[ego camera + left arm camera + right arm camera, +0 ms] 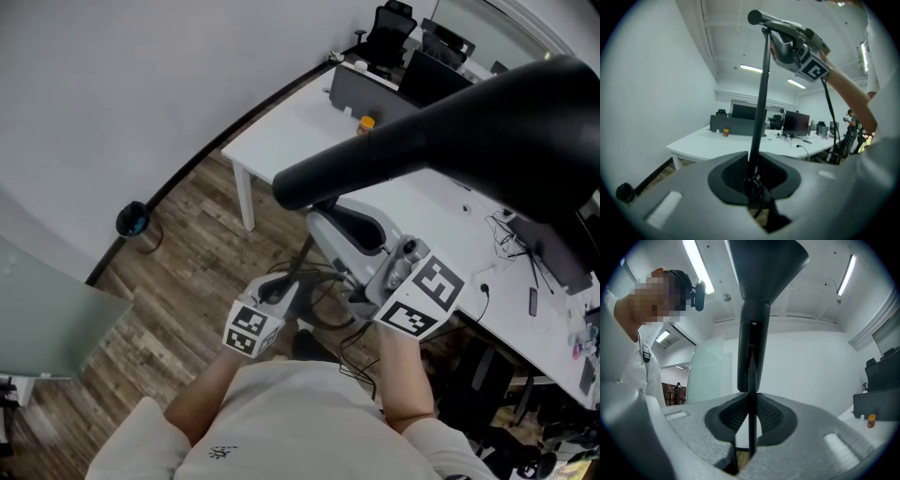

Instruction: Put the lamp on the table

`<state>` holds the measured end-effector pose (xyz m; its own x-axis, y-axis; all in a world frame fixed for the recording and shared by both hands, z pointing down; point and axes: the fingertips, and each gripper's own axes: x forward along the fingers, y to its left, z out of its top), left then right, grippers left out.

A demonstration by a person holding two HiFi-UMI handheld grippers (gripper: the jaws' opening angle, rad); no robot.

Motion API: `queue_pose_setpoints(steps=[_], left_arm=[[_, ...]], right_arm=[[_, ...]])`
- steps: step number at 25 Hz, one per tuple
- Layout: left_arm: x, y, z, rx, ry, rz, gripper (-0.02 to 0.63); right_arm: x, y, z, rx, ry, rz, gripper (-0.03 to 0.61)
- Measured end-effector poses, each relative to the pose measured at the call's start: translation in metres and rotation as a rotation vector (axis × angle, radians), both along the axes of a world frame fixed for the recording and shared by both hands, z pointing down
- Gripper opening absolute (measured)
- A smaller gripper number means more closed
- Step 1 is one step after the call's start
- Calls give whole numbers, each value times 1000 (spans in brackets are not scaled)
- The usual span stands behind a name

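I carry a black lamp with both grippers, off the floor. Its big black shade (450, 122) fills the upper right of the head view. The thin black pole (759, 108) runs up from my left gripper (752, 180), whose jaws are shut on it low down. Higher on the pole my right gripper (787, 44) is shut on it too, just below the cone-shaped shade (766, 263). In the head view the left gripper (281, 289) is below the right gripper (323, 230). The white table (281, 131) lies ahead of me.
An orange-capped bottle (367, 122), a grey divider, monitors (796, 124) and cables sit on the white table (708, 145). A black bin (133, 220) stands on the wood floor by the wall. A frosted glass panel (47, 319) is at left. A person (851, 117) stands far off.
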<state>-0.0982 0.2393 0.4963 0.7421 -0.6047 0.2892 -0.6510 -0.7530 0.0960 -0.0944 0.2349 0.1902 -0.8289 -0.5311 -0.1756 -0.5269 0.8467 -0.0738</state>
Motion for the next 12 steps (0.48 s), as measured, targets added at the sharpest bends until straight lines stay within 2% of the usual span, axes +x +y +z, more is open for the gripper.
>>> queue_pose_setpoints(steps=[6, 12], left_arm=[[-1, -28, 6, -17, -9, -20, 57], [8, -77, 8, -13, -9, -37, 57]], right_arm=[[0, -33, 6, -8, -1, -32, 46], [11, -79, 4, -2, -8, -36, 46]])
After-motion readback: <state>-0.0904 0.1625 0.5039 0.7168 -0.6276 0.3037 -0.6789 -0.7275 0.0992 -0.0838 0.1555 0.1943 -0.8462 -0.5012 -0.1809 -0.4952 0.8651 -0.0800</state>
